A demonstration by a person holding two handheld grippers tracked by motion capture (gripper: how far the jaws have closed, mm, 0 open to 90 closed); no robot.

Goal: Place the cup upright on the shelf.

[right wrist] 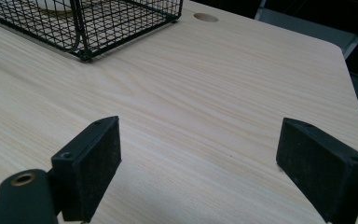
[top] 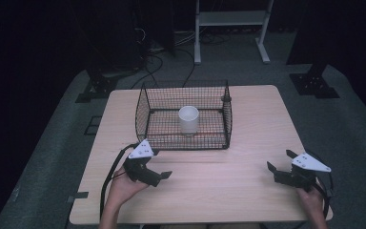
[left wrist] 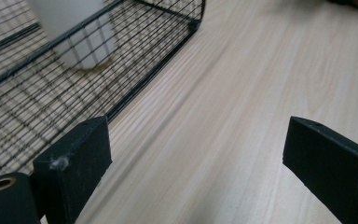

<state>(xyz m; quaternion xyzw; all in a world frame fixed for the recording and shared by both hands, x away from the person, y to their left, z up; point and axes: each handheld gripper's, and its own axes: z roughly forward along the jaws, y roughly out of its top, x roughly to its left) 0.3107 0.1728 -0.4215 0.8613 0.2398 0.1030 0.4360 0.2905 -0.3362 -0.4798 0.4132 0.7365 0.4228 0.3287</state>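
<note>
A black wire basket stands on the far middle of the wooden table, and a white cup stands upright inside it. My left gripper hovers just in front of the basket's near left corner, open and holding nothing. In the left gripper view the left gripper has its jaws wide apart over bare wood, with the basket and the cup behind the mesh at upper left. My right gripper is open near the table's right front, apart from the basket. The right gripper is empty too.
A round cable hole sits in the tabletop beyond the basket's corner. The table's right edge lies close to the right gripper. A white metal frame and dark stands are on the floor behind the table.
</note>
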